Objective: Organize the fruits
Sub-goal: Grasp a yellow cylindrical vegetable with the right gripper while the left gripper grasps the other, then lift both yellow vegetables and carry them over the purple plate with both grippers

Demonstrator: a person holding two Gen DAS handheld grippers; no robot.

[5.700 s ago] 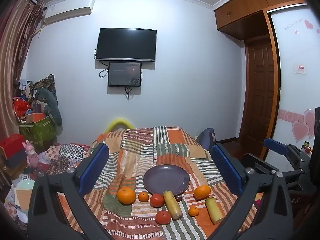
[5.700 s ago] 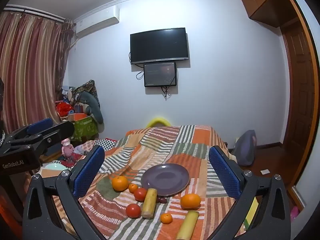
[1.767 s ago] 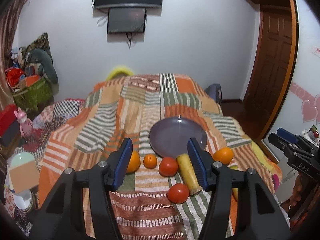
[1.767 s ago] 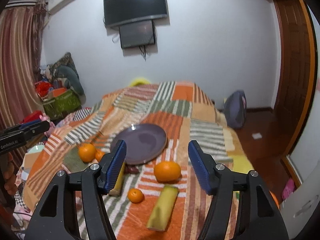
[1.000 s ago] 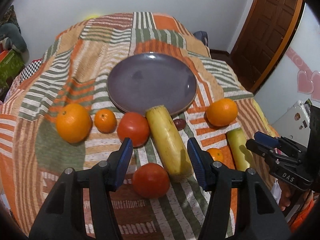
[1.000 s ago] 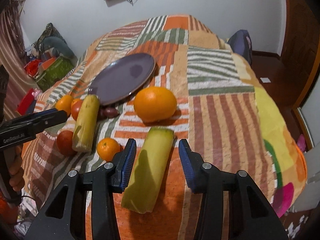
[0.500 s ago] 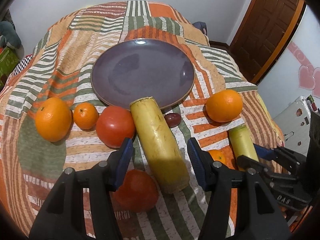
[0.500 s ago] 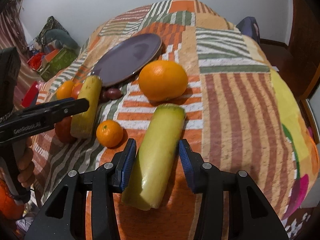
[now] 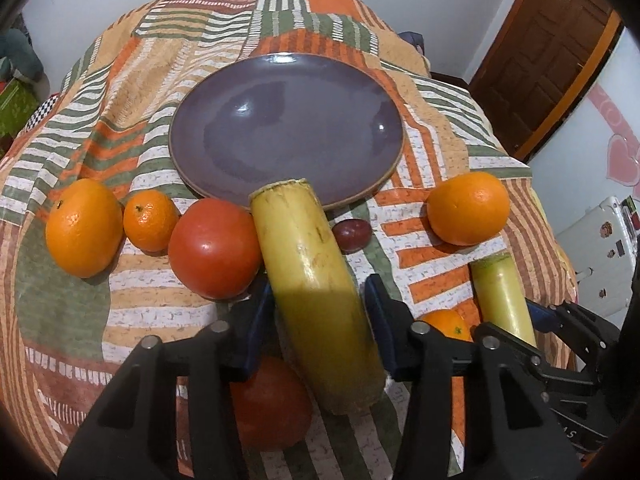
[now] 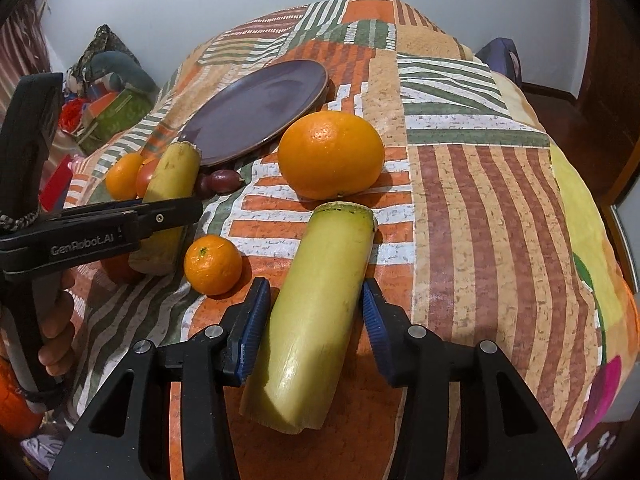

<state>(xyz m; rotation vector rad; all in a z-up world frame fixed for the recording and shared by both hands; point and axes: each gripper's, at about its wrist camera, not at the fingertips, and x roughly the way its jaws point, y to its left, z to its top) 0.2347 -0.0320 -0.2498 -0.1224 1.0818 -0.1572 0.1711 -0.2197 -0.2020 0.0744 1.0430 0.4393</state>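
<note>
A purple plate (image 9: 288, 120) lies on a patchwork cloth (image 9: 120, 80). In front of it lie two oranges (image 9: 83, 227) (image 9: 468, 208), small tangerines (image 9: 150, 220), two tomatoes (image 9: 214, 248) (image 9: 268, 402), a dark plum (image 9: 352, 234) and two yellow-green cane pieces. My left gripper (image 9: 318, 320) is open, with its blue pads either side of the left cane piece (image 9: 312, 280) and a small gap on each side. My right gripper (image 10: 316, 320) is open around the right cane piece (image 10: 320, 312), also with gaps. The plate (image 10: 256, 112) also shows in the right wrist view.
The cloth's right edge drops off towards a wooden door (image 9: 552, 52) and floor. A white device (image 9: 596, 256) stands at the right. Clutter and a green box (image 10: 116, 112) sit on the floor at the left. A backpack (image 10: 500, 56) is behind the table.
Both grippers have come down from a high view of the room to the fruit. Each now straddles a cane piece, with jaws narrowed from wide open.
</note>
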